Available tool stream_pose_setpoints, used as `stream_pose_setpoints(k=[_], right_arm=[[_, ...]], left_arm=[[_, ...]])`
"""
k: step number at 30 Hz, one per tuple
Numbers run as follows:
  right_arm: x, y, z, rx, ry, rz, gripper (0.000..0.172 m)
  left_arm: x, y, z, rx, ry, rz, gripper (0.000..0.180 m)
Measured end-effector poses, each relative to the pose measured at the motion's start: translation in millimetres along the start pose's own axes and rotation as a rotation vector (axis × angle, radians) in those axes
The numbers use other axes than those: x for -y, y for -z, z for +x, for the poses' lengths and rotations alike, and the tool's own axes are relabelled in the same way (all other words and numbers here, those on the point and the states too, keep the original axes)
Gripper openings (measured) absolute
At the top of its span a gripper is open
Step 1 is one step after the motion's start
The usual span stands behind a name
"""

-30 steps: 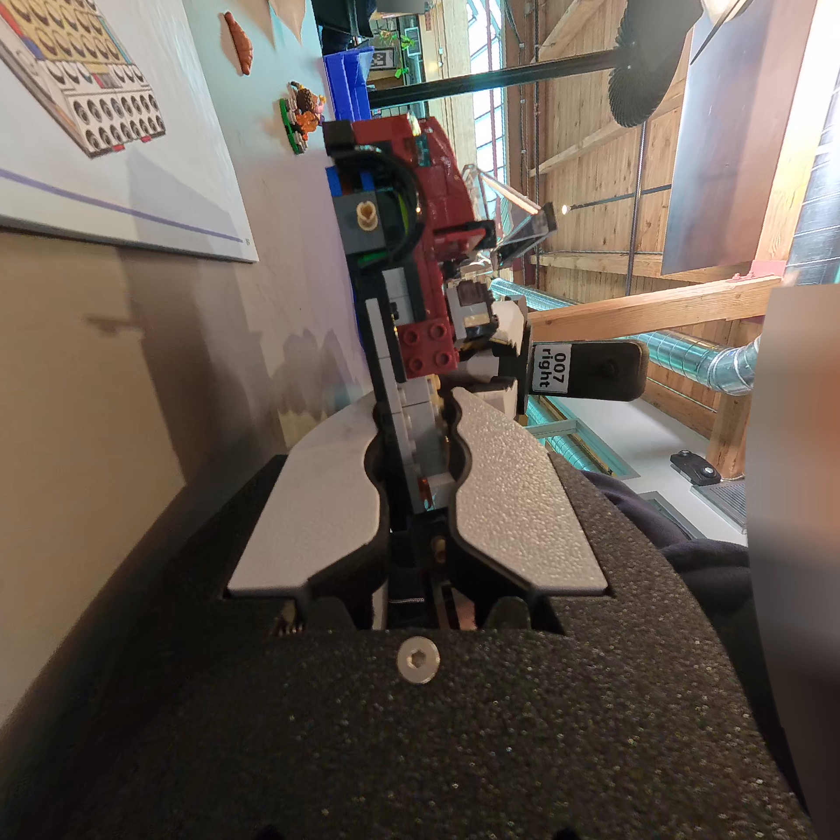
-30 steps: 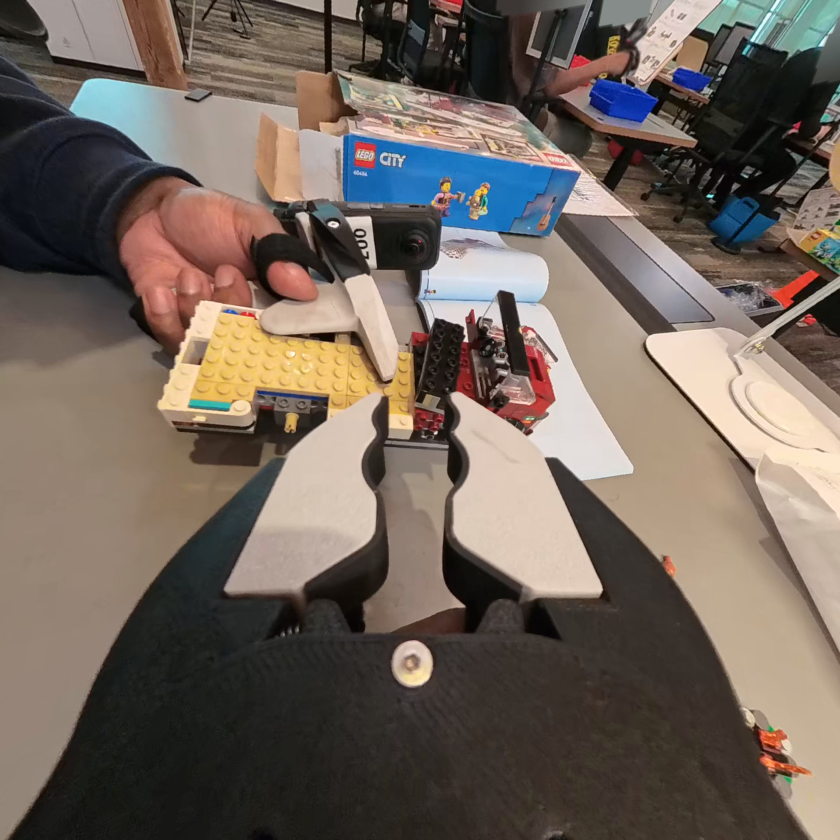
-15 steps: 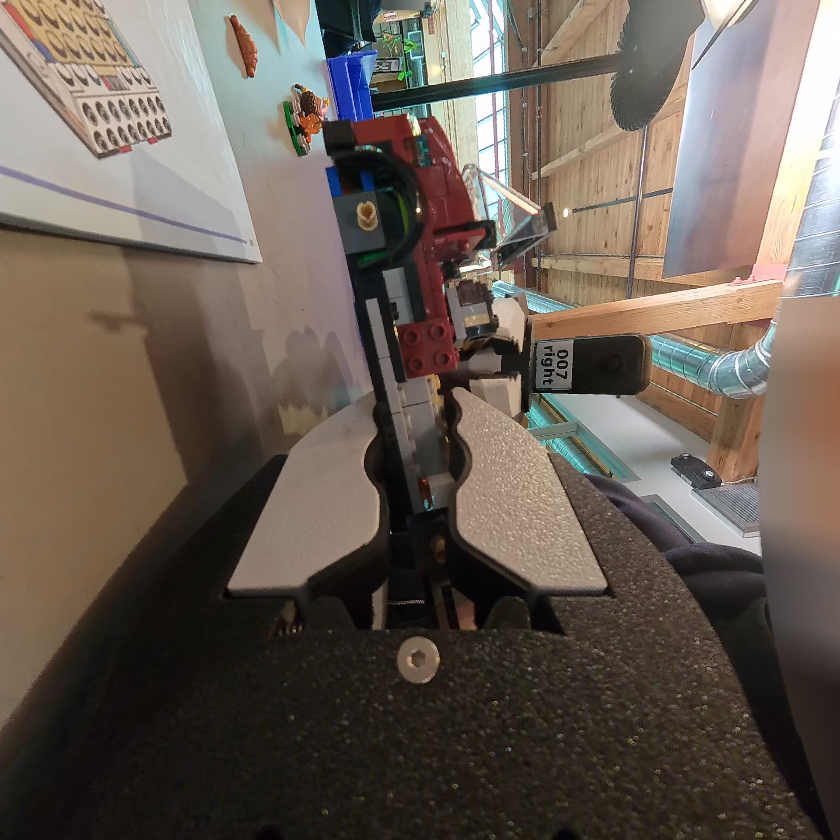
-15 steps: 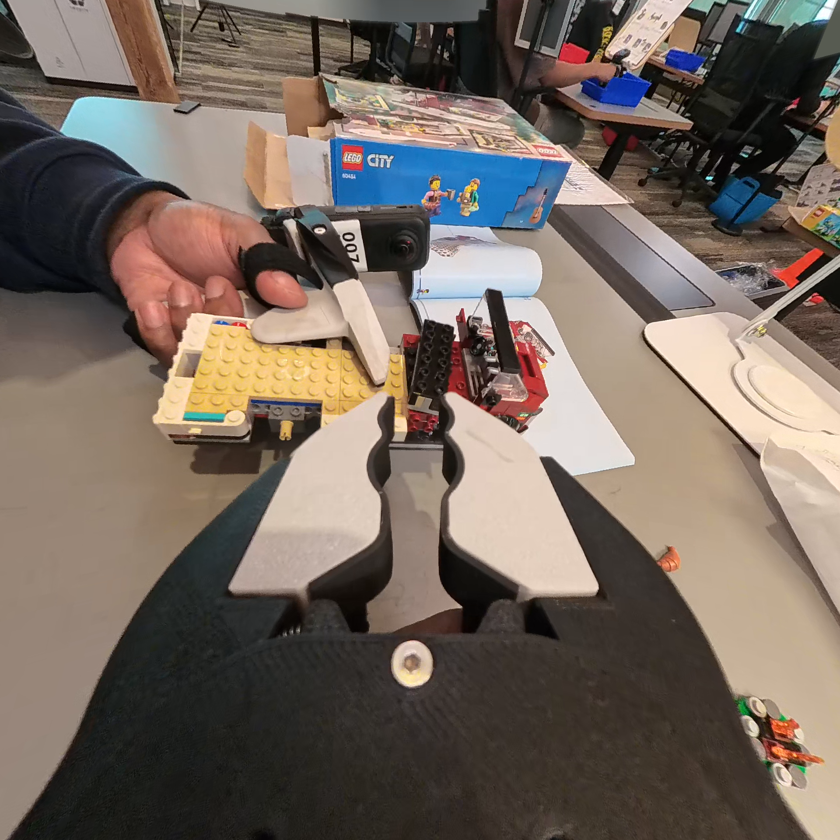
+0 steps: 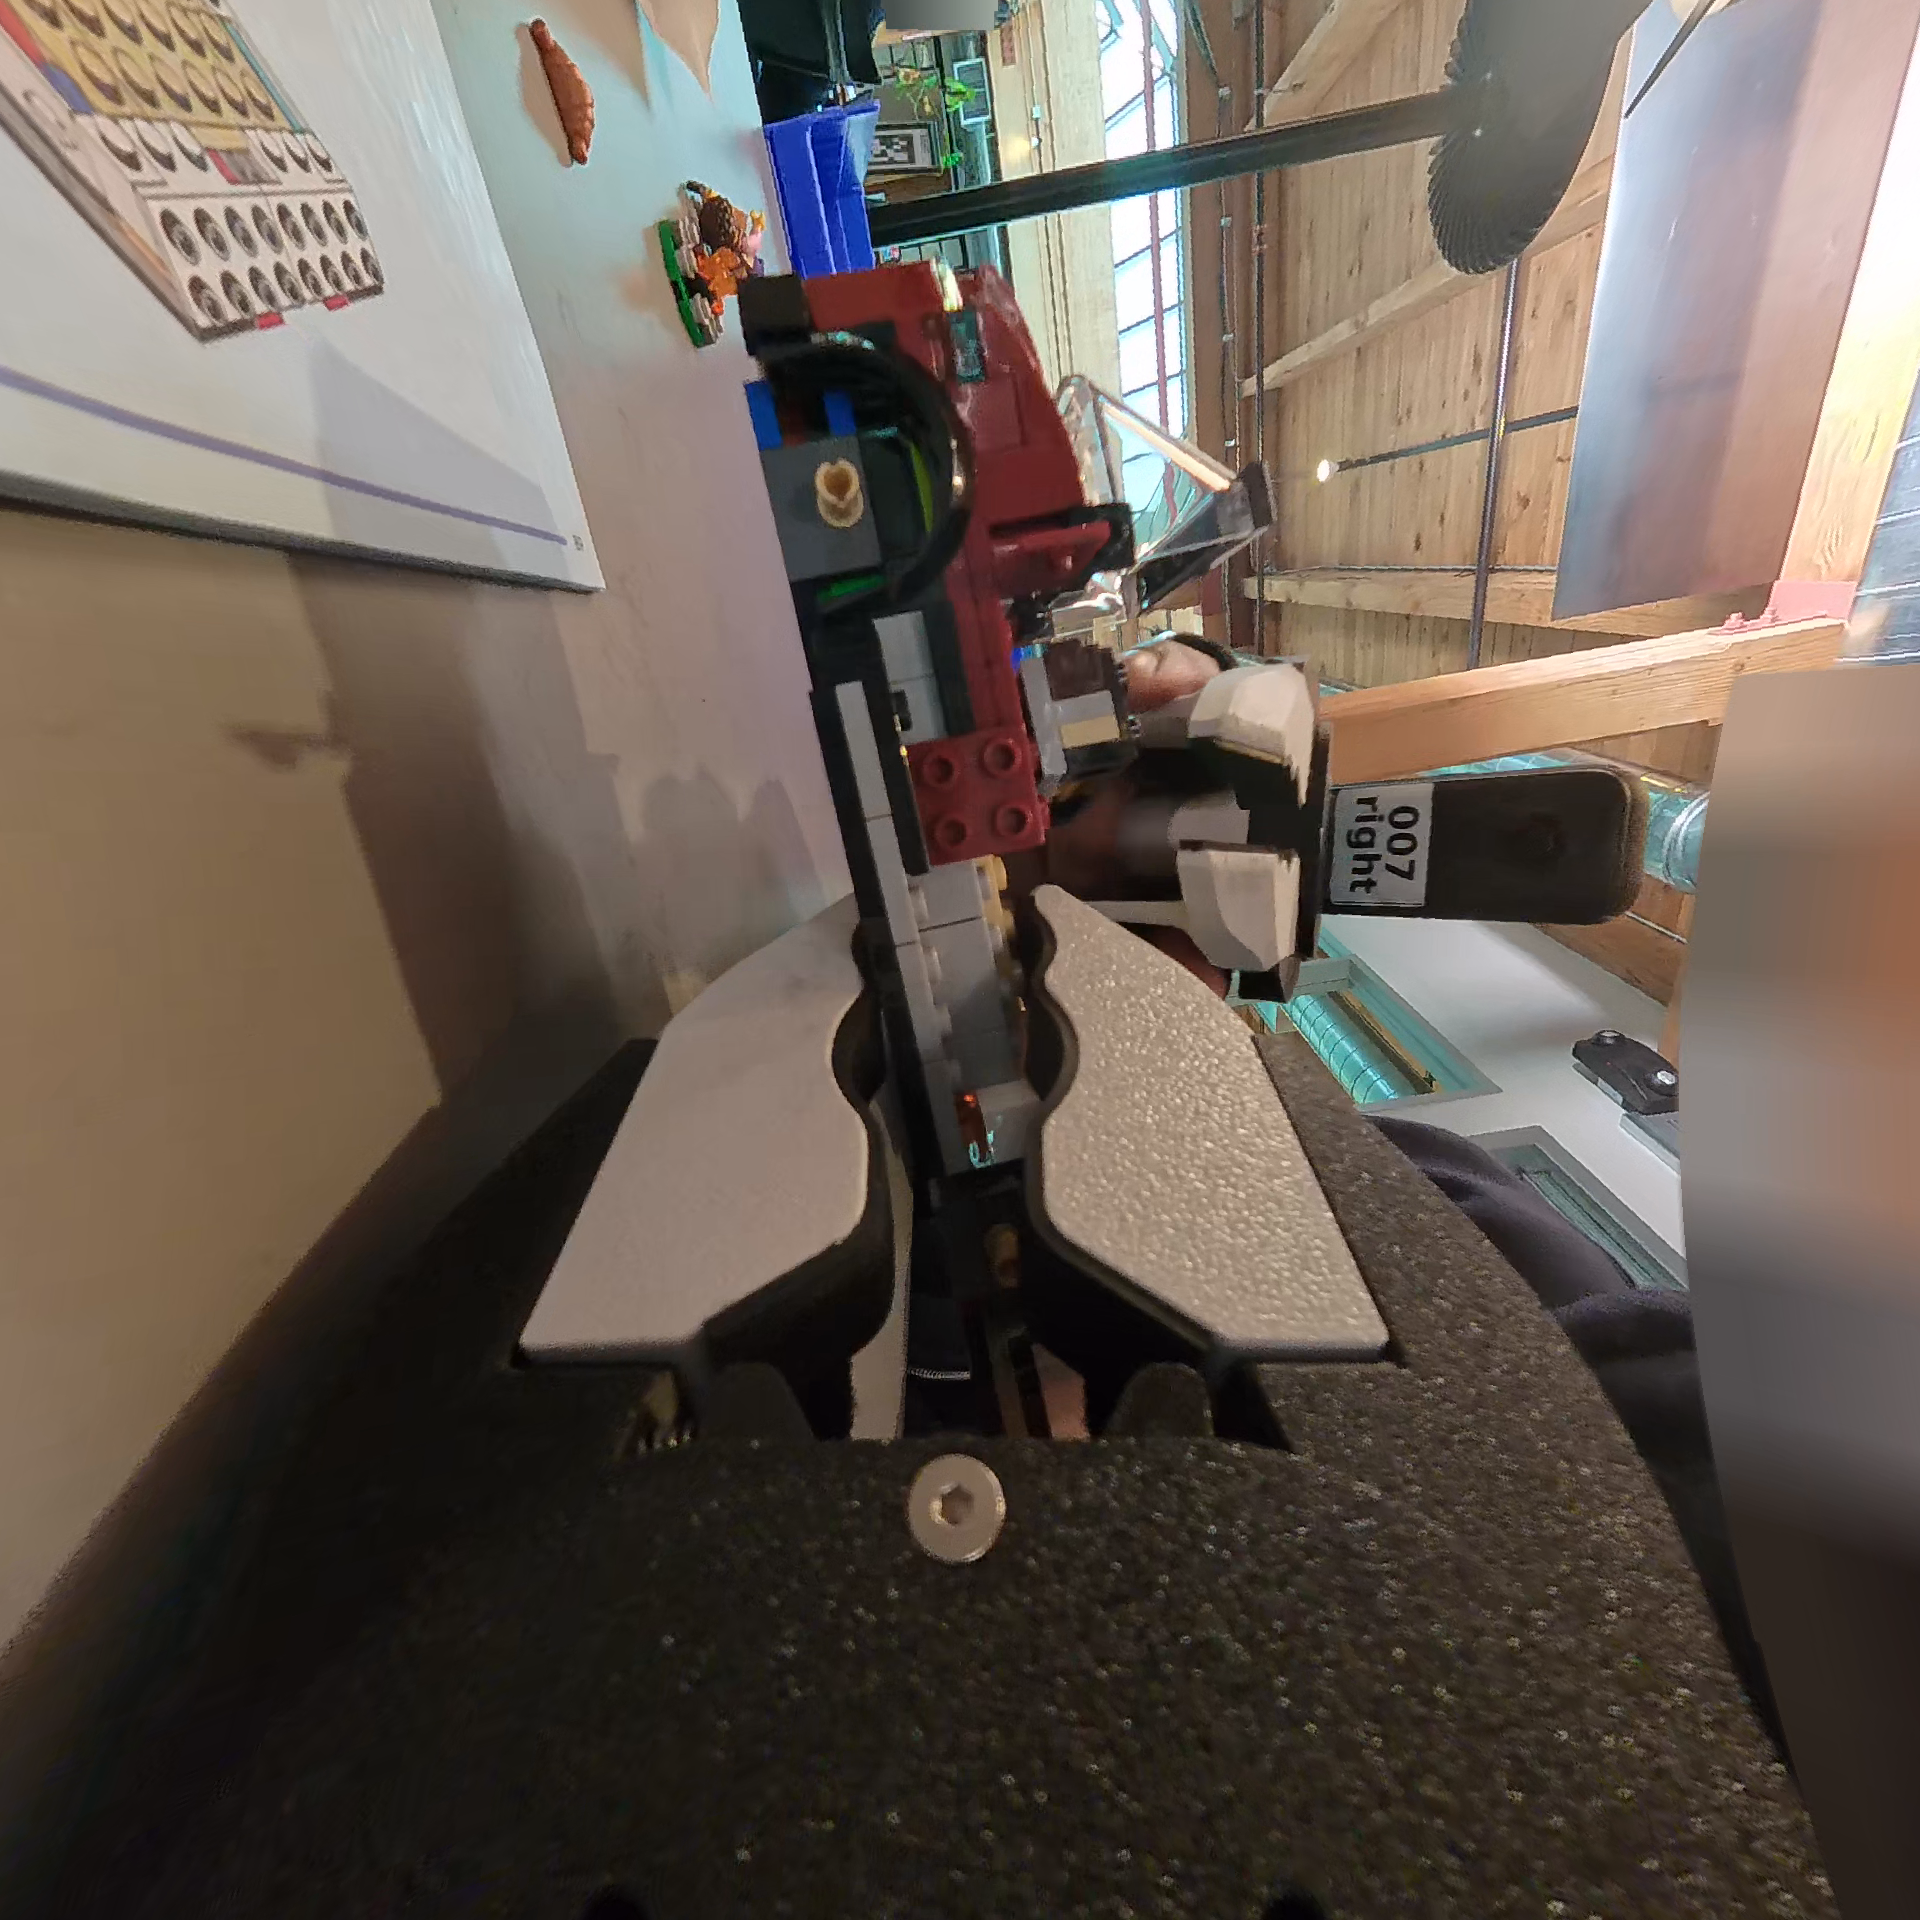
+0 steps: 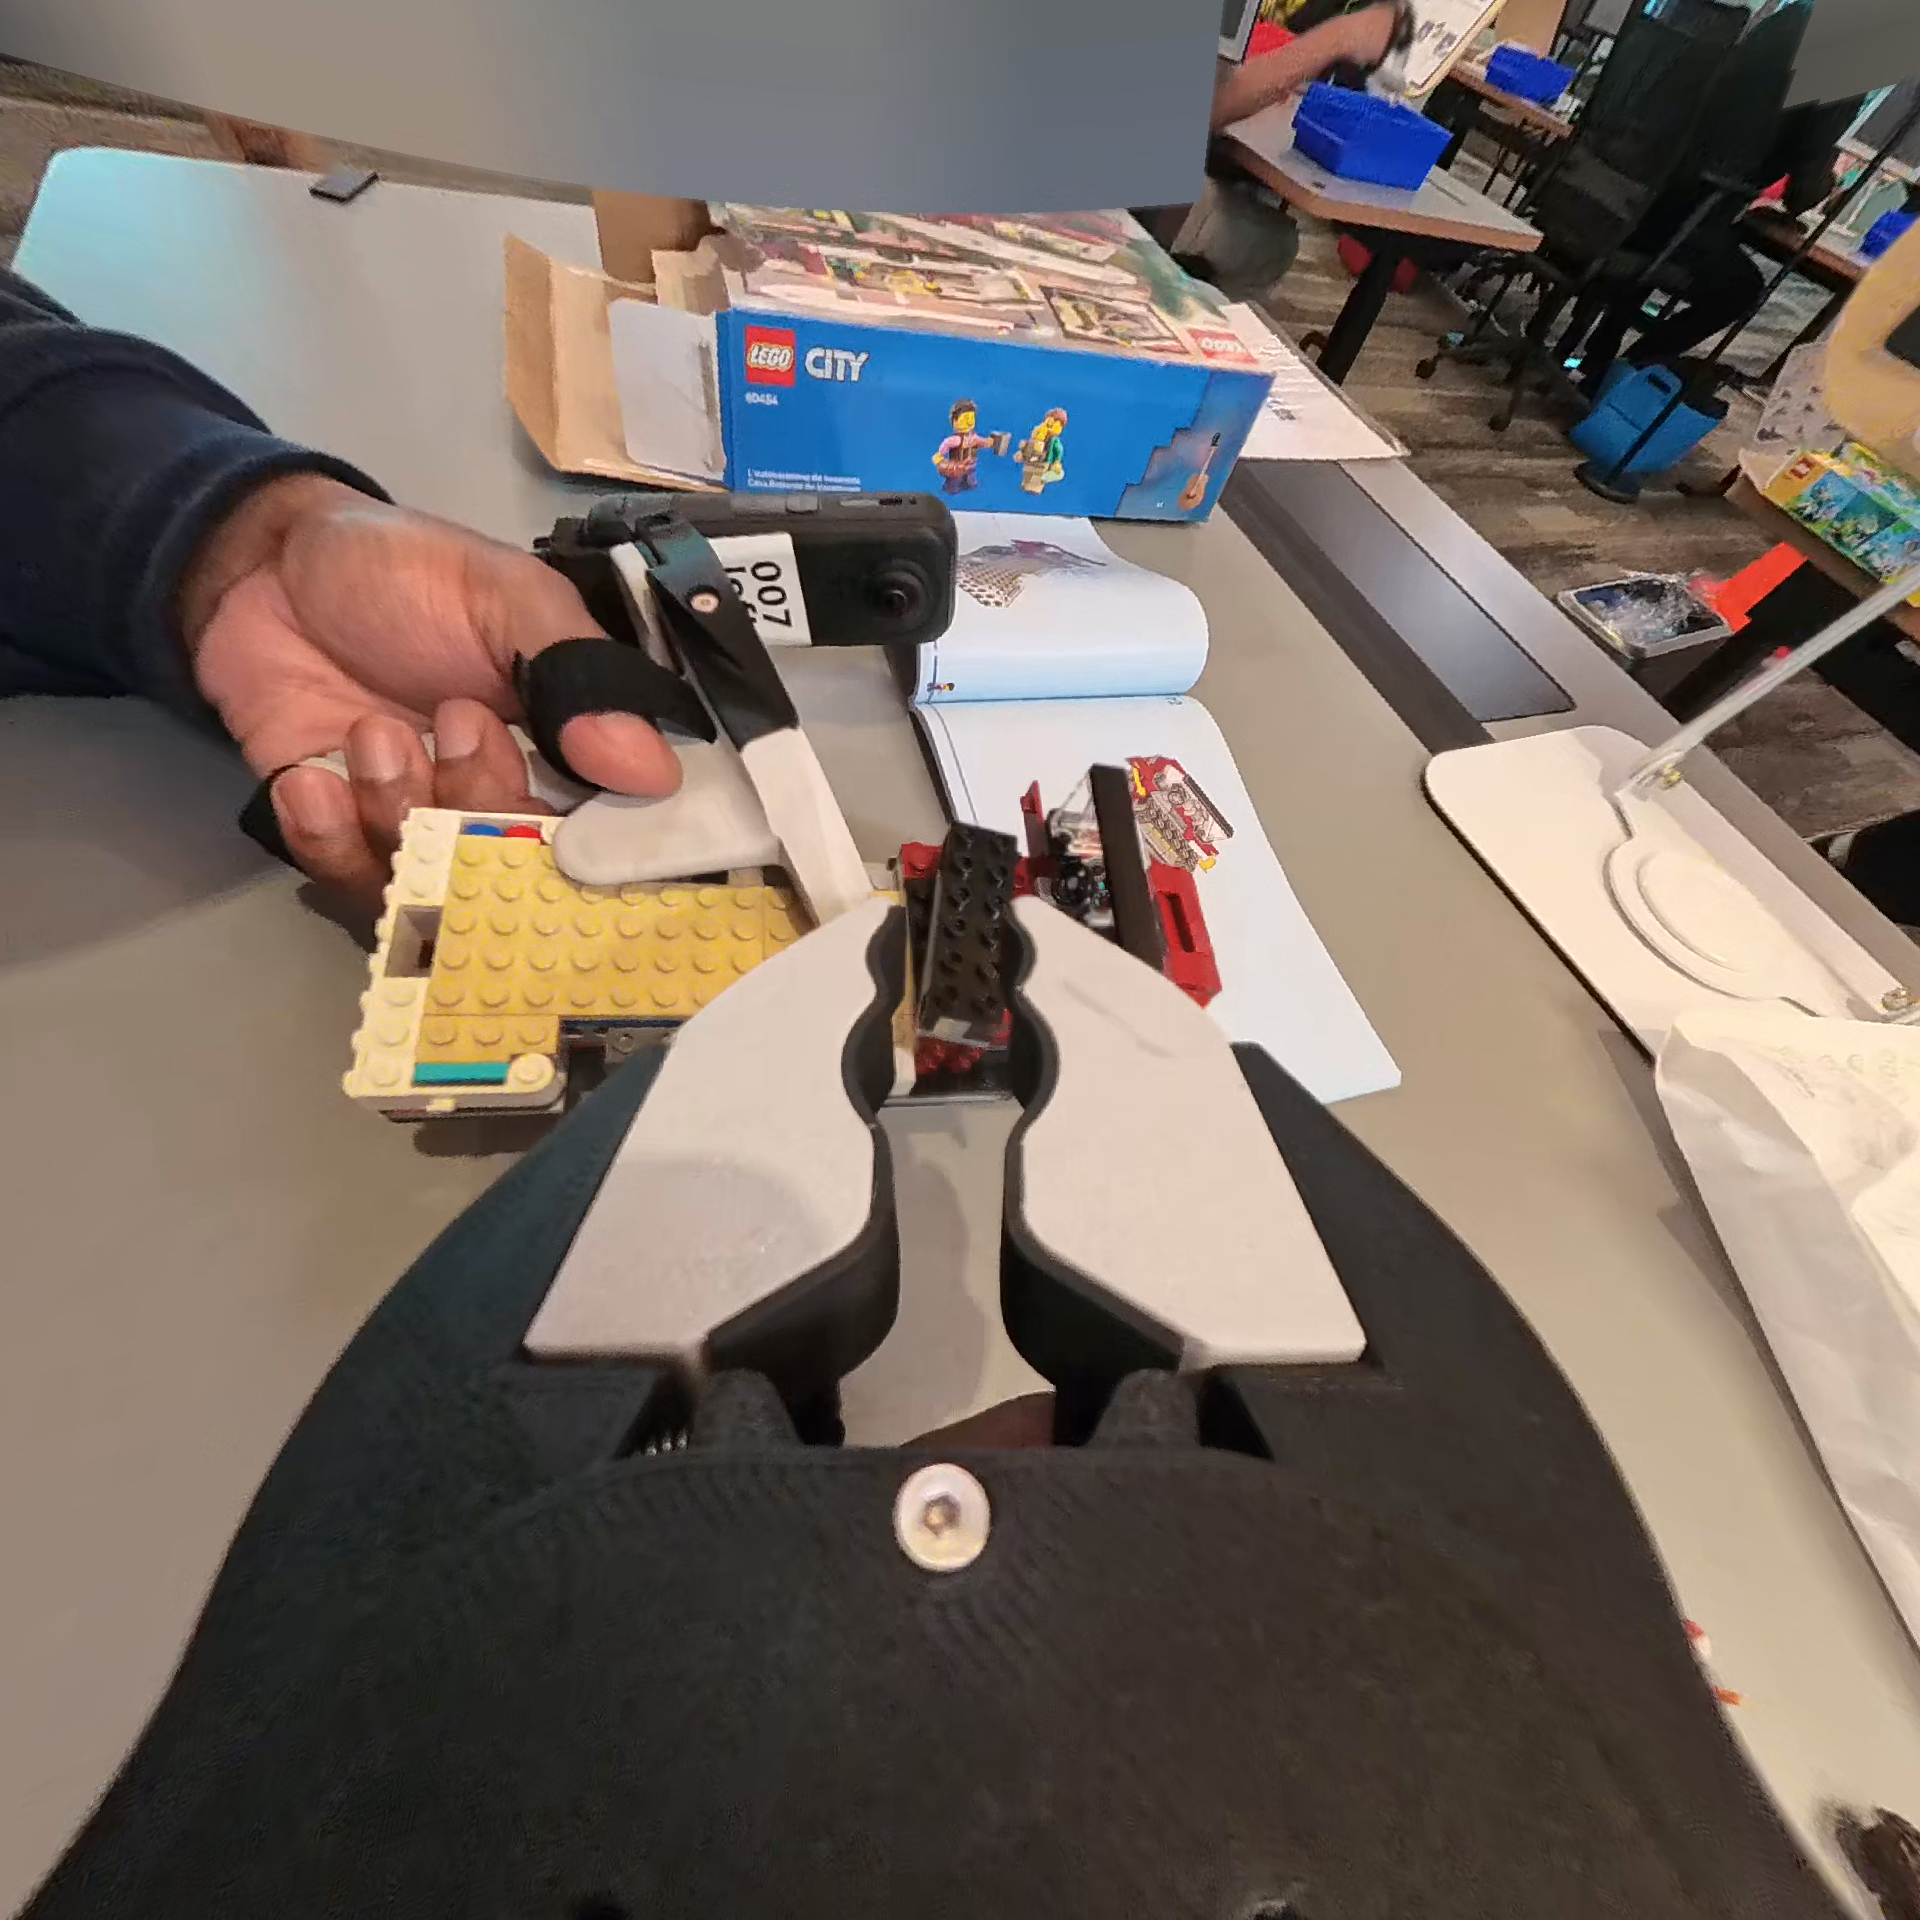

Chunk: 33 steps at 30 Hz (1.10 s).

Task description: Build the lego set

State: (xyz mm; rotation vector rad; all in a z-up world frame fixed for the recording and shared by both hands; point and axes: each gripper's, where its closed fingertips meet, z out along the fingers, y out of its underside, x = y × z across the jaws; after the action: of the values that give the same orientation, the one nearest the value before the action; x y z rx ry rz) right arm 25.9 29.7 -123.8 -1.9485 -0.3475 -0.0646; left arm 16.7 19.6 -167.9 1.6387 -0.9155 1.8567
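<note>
My left gripper [image 5: 951,925] is shut on the grey and black base of a brick model [image 5: 987,468] with a dark red body, and holds it on its side against the table. In the right wrist view it [image 6: 769,852] grips the same model at its yellow studded plate [image 6: 582,935], next to the red vehicle part [image 6: 1174,904]. My right gripper [image 6: 951,914] is closed on a black studded brick [image 6: 966,883] that stands on the model's red end. It also shows in the left wrist view [image 5: 1242,810], beside the red block.
A person's hand [image 6: 364,644] works the left gripper. An open instruction booklet [image 6: 1070,644] lies under the model, and a blue toy box [image 6: 987,416] stands behind it. A white pad [image 6: 1662,883] and a paper bag [image 6: 1818,1195] lie at the right. Small loose pieces [image 5: 717,249] lie farther off. Some 5 cm of space lies between my two pairs of fingers.
My right gripper moved forward onto the model and its fingers came together around the black brick. The left gripper kept its hold and barely moved.
</note>
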Motion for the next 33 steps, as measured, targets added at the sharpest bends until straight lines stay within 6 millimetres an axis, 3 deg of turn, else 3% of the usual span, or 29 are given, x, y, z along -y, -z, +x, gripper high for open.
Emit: stream_pose_setpoints(k=[17,33], right_arm=[[-24,-17,3,-0.028,0.097,-0.166,0.020],[-25,-17,-4,0.010,0.182,-0.177,0.019]], left_arm=[[-3,-1,1,0.002,-0.009,-0.016,0.023],[-5,-1,0,0.009,-0.007,-0.024,0.023]])
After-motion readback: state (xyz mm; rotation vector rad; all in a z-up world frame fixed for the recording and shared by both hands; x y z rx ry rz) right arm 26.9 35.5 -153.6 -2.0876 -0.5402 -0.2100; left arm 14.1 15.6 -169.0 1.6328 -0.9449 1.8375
